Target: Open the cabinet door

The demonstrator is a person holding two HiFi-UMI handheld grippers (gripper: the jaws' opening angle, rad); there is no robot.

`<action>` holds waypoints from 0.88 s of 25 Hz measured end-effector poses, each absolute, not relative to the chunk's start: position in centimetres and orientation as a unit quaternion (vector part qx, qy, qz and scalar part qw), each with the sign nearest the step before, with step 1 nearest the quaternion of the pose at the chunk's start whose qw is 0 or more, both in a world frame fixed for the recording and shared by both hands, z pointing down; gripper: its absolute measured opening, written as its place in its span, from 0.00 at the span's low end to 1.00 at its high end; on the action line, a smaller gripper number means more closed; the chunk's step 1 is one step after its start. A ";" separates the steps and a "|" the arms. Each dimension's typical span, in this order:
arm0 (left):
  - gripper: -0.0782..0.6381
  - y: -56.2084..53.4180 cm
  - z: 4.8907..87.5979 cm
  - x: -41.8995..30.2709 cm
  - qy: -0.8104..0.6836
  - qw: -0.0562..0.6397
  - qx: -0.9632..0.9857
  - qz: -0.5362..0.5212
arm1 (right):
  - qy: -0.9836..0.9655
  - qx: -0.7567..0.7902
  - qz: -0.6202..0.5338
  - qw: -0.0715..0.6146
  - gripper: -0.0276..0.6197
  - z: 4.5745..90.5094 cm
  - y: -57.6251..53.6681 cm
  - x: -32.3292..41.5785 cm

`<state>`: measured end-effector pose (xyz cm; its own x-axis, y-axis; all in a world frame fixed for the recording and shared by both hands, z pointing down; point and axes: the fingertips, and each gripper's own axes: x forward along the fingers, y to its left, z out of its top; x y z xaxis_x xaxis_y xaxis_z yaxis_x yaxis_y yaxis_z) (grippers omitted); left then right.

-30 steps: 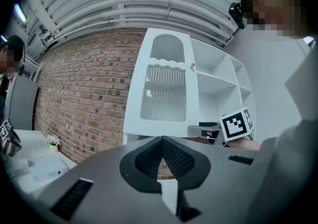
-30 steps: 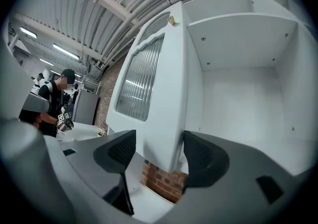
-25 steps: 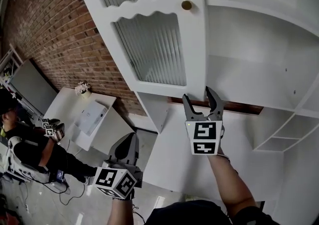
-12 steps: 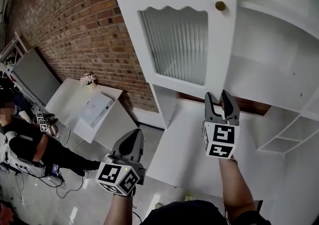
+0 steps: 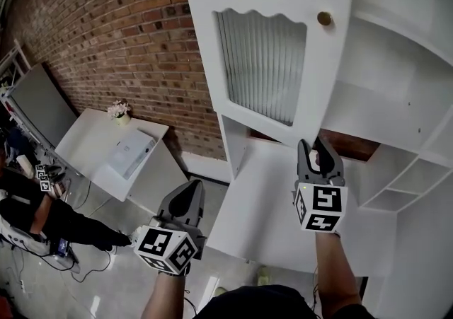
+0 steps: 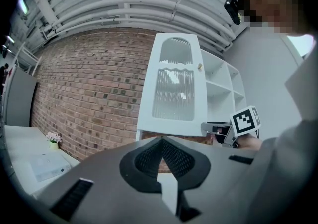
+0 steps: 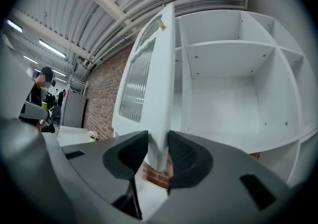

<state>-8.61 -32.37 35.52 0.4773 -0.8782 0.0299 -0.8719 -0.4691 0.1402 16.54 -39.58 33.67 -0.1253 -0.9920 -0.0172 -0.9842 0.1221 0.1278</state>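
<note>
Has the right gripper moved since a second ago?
Yes: the right gripper has shifted right along the brown strip under the cabinet, jaws closing on the door edge.

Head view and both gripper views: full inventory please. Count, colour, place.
cabinet door: 1, white with ribbed glass panes, swung open, top centre
knob: 1, brass, on the door's frame
cabinet: 1, white, open shelves, right
brick wall: 1, red-brown, left of the cabinet
table: 1, white, by the wall, lower left
flower pot: 1, pale flowers, on the table
box: 1, white, flat on the table
panel: 1, grey, far left
person: 1, dark clothes, bottom left
left gripper: 1, grey, jaws together, empty, bottom centre
right gripper: 1, grey, jaws closing with the door's bottom corner between them
</note>
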 end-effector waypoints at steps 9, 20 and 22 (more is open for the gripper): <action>0.11 -30.8 35.0 -10.3 -0.499 0.067 0.864 -0.031 | -0.755 0.651 -0.051 0.054 0.19 33.4 -36.1 14.2; 0.11 -29.3 35.2 -13.0 -0.498 0.062 0.864 -0.038 | -0.759 0.647 -0.053 0.056 0.17 33.8 -32.8 11.2; 0.11 -29.0 35.1 -13.4 -0.497 0.062 0.864 -0.039 | -0.759 0.646 -0.056 0.056 0.16 33.7 -32.1 10.5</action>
<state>-13.43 -29.00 35.11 0.5023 -0.8647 -0.0064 -0.8549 -0.4977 0.1465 10.51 -32.07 33.73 -0.1594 -0.9871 0.0132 -0.9747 0.1595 0.1567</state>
